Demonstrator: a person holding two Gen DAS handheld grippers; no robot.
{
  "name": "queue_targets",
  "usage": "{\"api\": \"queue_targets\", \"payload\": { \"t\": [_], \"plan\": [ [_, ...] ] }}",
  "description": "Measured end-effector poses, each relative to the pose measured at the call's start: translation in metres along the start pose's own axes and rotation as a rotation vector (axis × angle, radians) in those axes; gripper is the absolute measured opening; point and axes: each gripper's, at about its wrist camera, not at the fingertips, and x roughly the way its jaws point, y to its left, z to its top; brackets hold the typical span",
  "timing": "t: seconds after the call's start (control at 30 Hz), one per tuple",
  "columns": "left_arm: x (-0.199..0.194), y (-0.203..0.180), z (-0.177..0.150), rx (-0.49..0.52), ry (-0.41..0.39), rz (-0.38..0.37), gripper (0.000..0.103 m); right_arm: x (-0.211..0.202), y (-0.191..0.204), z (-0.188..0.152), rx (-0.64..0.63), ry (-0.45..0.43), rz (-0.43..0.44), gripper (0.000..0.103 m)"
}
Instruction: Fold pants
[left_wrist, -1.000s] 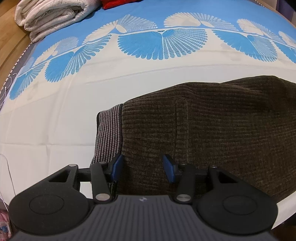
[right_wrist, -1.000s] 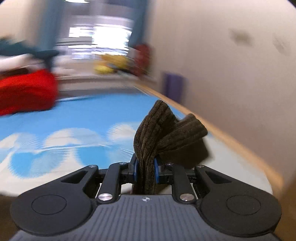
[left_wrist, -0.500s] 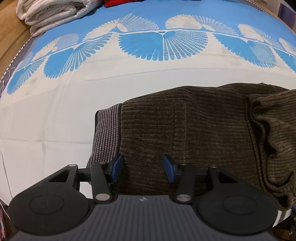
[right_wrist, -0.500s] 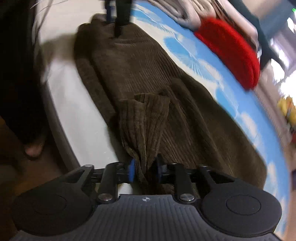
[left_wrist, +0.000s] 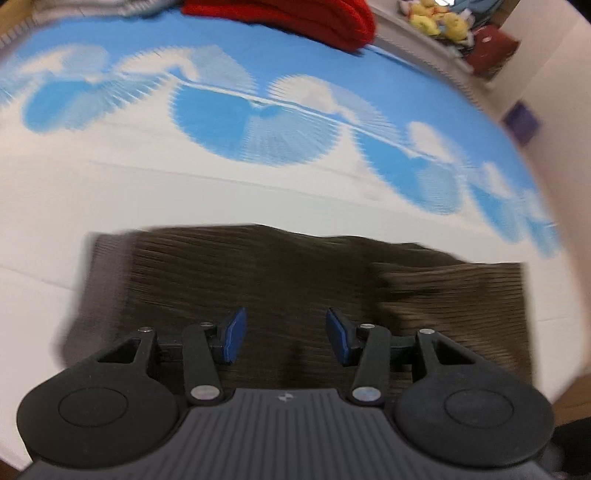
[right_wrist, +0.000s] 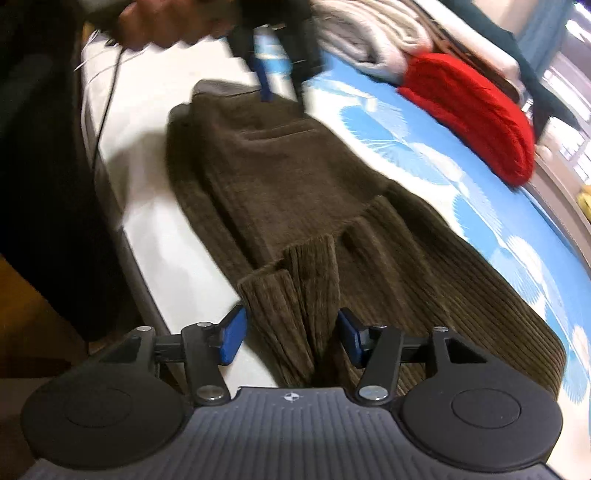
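With the brown corduroy pants (right_wrist: 295, 184) lying along the near edge of the blue-and-white bedsheet (left_wrist: 258, 166), both the right gripper (right_wrist: 290, 334) and left gripper (left_wrist: 282, 334) are gaping apart, so the folded-over cuffs (right_wrist: 295, 280) are needing squaring and smoothing flat.

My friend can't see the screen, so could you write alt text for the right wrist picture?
Brown pants lie along the edge of a bed, their leg ends folded back between the open fingers of the right gripper. A red blanket sits further back, and the left gripper is blurred at the far end.
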Motion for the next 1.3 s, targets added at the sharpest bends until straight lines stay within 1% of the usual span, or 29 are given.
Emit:
{"api": "queue_targets", "payload": {
  "t": [0.07,0.1,0.13,0.17,0.23,0.3,0.37,0.4,0.43,0.5,0.6,0.67,0.73,0.87,0.9,0.93,0.97,1.0,1.07,1.1,1.17,1.23,1.27,1.3],
  "plan": [
    [0.008,-0.015,0.001,0.015,0.033,-0.050,0.055,-0.002,0.004,0.003,-0.036,-0.009,0.042,0.045],
    [0.013,-0.023,0.001,0.035,0.049,-0.059,0.055,-0.002,0.004,0.003,-0.036,-0.009,0.042,0.040],
    [0.019,-0.034,0.001,0.059,0.065,-0.062,0.055,-0.011,0.015,0.002,-0.124,-0.041,0.062,0.037],
    [0.025,-0.042,0.001,0.077,0.075,-0.061,0.055,-0.015,0.020,0.001,-0.164,-0.050,0.078,0.037],
    [0.037,-0.058,0.003,0.107,0.091,-0.053,0.055,-0.017,0.022,-0.002,-0.184,-0.051,0.089,0.037],
    [0.051,-0.070,0.005,0.132,0.107,-0.040,0.056,-0.017,0.026,-0.009,-0.205,-0.056,0.047,0.037],
    [0.065,-0.079,0.007,0.145,0.124,-0.031,0.057,-0.014,0.029,-0.011,-0.218,-0.061,0.013,0.045],
    [0.072,-0.084,0.008,0.148,0.129,-0.022,0.058,-0.012,0.029,-0.013,-0.220,-0.054,-0.001,0.053],
    [0.078,-0.084,0.010,0.149,0.134,-0.016,0.058,-0.009,0.028,-0.014,-0.226,-0.039,-0.010,0.056],
    [0.090,-0.089,0.013,0.143,0.148,-0.008,0.058,-0.003,0.030,-0.020,-0.265,-0.010,-0.050,0.056],
    [0.107,-0.092,0.018,0.135,0.164,0.008,0.058,0.001,0.029,-0.022,-0.301,-0.026,-0.072,0.055],
    [0.115,-0.094,0.018,0.147,0.170,0.031,0.058,0.001,0.027,-0.021,-0.286,-0.026,-0.073,0.052],
    [0.120,-0.096,0.018,0.157,0.173,0.041,0.058,0.002,0.027,-0.020,-0.283,-0.024,-0.066,0.045],
    [0.124,-0.097,0.020,0.152,0.175,0.044,0.057,0.001,0.025,-0.021,-0.294,-0.026,-0.062,0.037],
    [0.124,-0.097,0.020,0.153,0.175,0.045,0.057,0.000,0.024,-0.021,-0.289,-0.028,-0.060,0.032],
    [0.125,-0.098,0.020,0.156,0.175,0.044,0.052,-0.002,0.023,-0.021,-0.281,-0.033,-0.058,0.027],
    [0.124,-0.099,0.019,0.162,0.174,0.037,0.048,-0.003,0.022,-0.020,-0.271,-0.038,-0.056,0.024],
    [0.123,-0.100,0.019,0.171,0.168,0.041,0.045,-0.006,0.019,-0.019,-0.256,-0.045,-0.052,0.020],
    [0.117,-0.102,0.018,0.182,0.154,0.053,0.029,-0.013,0.010,-0.018,-0.203,-0.065,-0.045,0.016],
    [0.111,-0.102,0.019,0.186,0.142,0.052,0.026,-0.025,-0.001,-0.014,-0.133,-0.107,-0.055,0.015],
    [0.093,-0.102,0.022,0.198,0.086,0.036,0.016,-0.041,-0.012,-0.009,-0.070,-0.167,-0.071,0.015],
    [0.069,-0.096,0.028,0.164,-0.006,-0.008,0.014,-0.057,-0.020,-0.008,-0.028,-0.237,-0.084,0.014],
    [0.060,-0.093,0.032,0.141,-0.044,-0.037,0.013,-0.057,-0.020,-0.008,-0.028,-0.237,-0.084,0.014],
    [0.053,-0.089,0.035,0.117,-0.075,-0.067,0.011,-0.067,-0.023,-0.008,-0.017,-0.279,-0.093,0.014]
  ]
}}
